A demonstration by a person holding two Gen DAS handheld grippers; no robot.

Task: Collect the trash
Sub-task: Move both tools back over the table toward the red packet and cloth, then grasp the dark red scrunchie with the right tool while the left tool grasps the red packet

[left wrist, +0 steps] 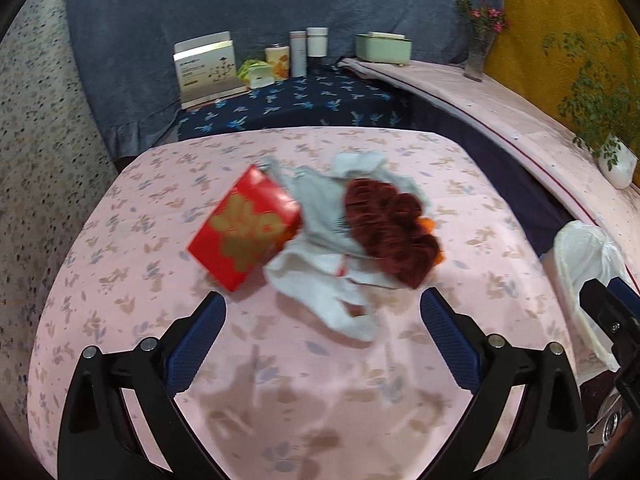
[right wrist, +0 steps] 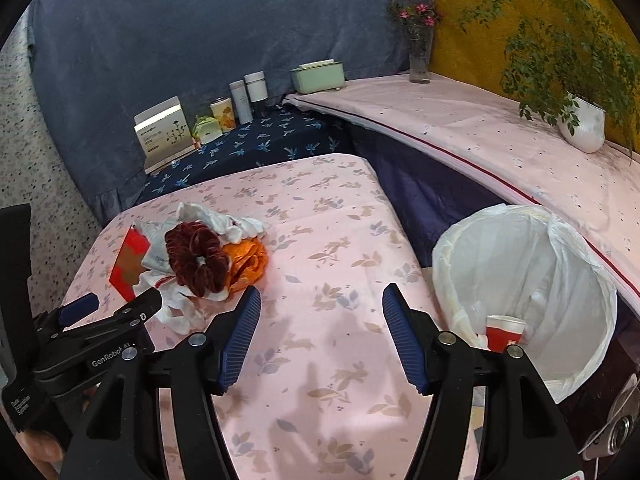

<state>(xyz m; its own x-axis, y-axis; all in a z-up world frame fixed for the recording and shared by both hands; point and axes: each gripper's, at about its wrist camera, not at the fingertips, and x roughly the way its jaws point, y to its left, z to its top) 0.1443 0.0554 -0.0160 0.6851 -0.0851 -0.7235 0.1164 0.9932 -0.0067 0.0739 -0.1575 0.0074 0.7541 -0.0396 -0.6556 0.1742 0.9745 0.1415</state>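
**Both grippers open, trash pile waiting ahead**

Left gripper (left wrist: 322,312) hovers with its jaws spread wide and empty, just short of a small heap of trash on the pink floral tablecloth (left wrist: 480,184). Right gripper (right wrist: 321,312) is likewise wide and empty, over bare cloth to the right of the heap.

Nearest the left gripper lies crumpled white wrapping (left wrist: 320,280). Touching it on the left is a red box (left wrist: 244,226) with a gold pattern; on its right rests a dark red scrunchie (left wrist: 390,232), with an orange wrapper (right wrist: 246,260) tucked against the scrunchie's far side.

To the right, beside the table, stands a bin lined with a white bag (right wrist: 568,252), a red and white paper cup (right wrist: 505,332) already inside.

Risk, as I judge it: the items overlap, so closing on the wrapping could drag the scrunchie along or nudge the box off the near left edge.
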